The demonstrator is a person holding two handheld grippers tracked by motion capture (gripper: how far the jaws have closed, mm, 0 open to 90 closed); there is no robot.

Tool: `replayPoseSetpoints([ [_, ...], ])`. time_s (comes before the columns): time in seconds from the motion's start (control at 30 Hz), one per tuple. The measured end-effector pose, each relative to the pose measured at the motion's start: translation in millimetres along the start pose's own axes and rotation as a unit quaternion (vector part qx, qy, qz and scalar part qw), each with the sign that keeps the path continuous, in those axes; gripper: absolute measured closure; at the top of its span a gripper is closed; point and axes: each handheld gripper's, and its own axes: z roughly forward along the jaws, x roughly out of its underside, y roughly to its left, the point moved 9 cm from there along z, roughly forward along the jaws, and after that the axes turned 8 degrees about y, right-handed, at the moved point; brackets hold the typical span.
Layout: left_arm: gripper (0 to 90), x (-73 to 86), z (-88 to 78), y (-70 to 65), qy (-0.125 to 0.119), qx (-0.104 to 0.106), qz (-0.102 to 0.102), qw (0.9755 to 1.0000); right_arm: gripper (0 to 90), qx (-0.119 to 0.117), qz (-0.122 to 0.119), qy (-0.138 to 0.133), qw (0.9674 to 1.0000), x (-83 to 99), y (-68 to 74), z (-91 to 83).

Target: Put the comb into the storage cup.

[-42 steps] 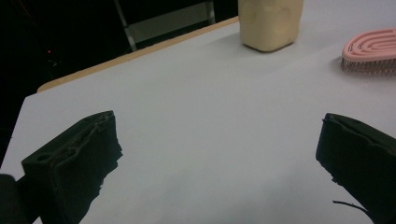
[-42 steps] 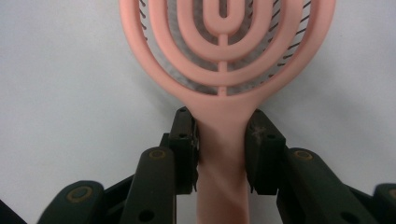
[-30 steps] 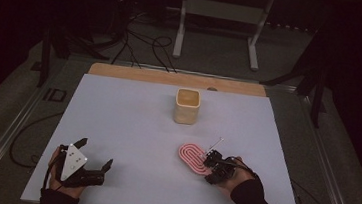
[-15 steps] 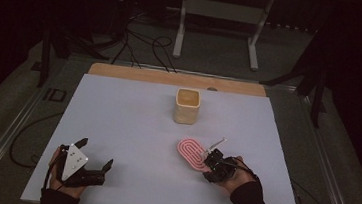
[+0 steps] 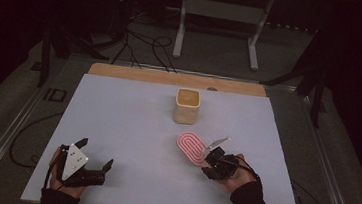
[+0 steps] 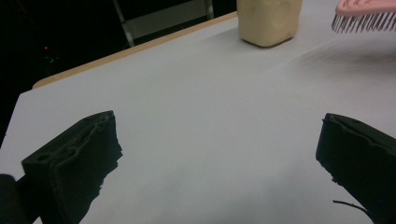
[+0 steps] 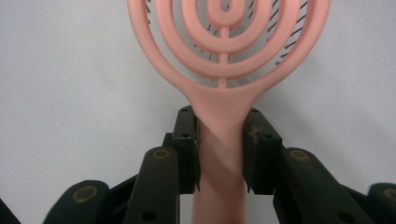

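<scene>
Pink brush (image 7: 224,51) is clamped by handle in right gripper (image 5: 217,162), held just above table (image 5: 131,127), near right. Left gripper (image 5: 85,165) is spread wide, holding nothing. Pickup judged done; destination unknown, poss. beige cup (image 5: 187,105).

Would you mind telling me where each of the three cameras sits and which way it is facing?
High view: above the person's side, looking forward and down on the table; both forearms, left gripper and right gripper enter from the bottom.
Left gripper view: on the left gripper, low over the table, jaws apart, facing the beige container.
Right gripper view: on the right gripper, looking down its jaws clamping the pink brush handle.
Shared: the brush and container appear in the high and left gripper views.
</scene>
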Motion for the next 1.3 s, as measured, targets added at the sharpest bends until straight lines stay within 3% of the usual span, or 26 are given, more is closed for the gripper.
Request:
replayPoseSetpoints([
  [0.13,0.0,0.8,1.0,-0.2,0.002,0.000,0.000,1.0000,69.8,0.007,-0.009,-0.023,0.9997,-6.1,-0.7,-5.3],
  [0.33,0.0,2.0,2.1,-0.2,0.004,0.002,-0.002,1.0000,69.8,0.016,0.000,-0.048,0.9987,-12.2,-3.7,-7.2],
  [0.53,0.0,4.0,4.0,0.6,0.008,0.003,-0.006,0.9999,69.8,0.028,0.004,-0.087,0.9958,-20.2,-5.6,-12.6],
  [0.8,0.0,5.3,5.3,0.4,0.010,0.004,-0.010,0.9999,69.7,0.034,0.008,-0.117,0.9925,-22.3,-7.3,-18.7],
  [1.03,0.0,6.1,6.3,0.3,0.012,0.005,-0.013,0.9998,69.7,0.040,0.016,-0.156,0.9869,-29.6,-9.4,-27.4],
  [1.07,0.0,6.5,6.6,0.4,0.013,0.005,-0.013,0.9998,69.7,0.049,0.012,-0.166,0.9848,-31.9,-9.4,-29.7],
  [1.13,0.0,7.0,6.8,0.8,0.014,0.004,-0.013,0.9998,69.7,0.052,0.011,-0.172,0.9837,-32.6,-8.5,-31.0],
  [1.27,0.0,8.2,8.3,1.2,0.016,0.007,-0.018,0.9997,69.8,0.074,-0.002,-0.200,0.9771,-35.7,-4.5,-38.4],
  [1.3,0.0,8.3,8.3,1.1,0.017,0.008,-0.018,0.9997,69.8,0.074,-0.002,-0.200,0.9771,-35.7,-4.5,-38.4],
])
